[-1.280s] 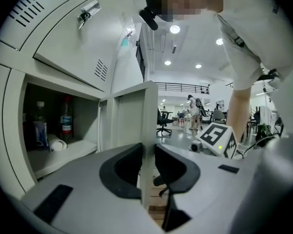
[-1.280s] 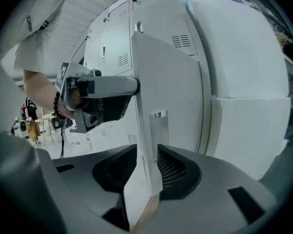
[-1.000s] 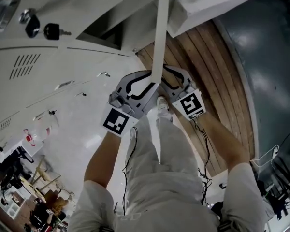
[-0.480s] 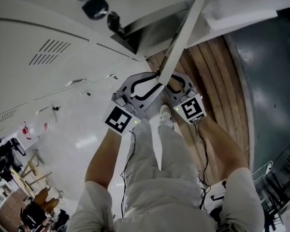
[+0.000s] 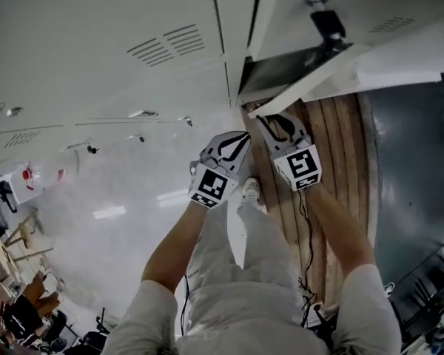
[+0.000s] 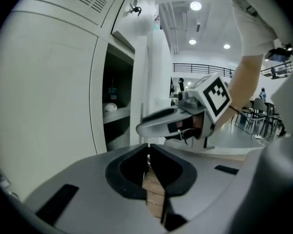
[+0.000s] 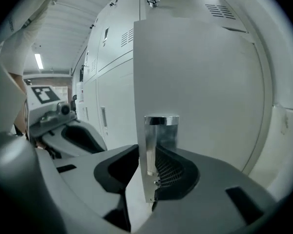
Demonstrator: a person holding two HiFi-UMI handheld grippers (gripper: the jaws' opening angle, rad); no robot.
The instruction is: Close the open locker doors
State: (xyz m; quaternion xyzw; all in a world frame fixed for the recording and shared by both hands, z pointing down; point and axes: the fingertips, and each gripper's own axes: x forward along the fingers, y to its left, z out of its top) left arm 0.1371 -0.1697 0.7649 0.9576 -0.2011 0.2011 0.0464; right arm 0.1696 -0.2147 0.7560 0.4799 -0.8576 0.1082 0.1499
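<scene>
locker door (image 5: 311,80) at 1 o'clock now nearly shut | right gripper (image 5: 265,119) clamps its edge, jaws just tightened | left gripper (image 5: 240,137) off it, just closed empty | only final push remains

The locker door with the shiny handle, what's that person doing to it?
A person is shutting an open locker door. The right hand-held gripper grips the door's edge beside the metal handle; its jaws have just been closing on it. The left hand-held gripper has just closed too, with nothing between its jaws. The door is still partly open.
</scene>
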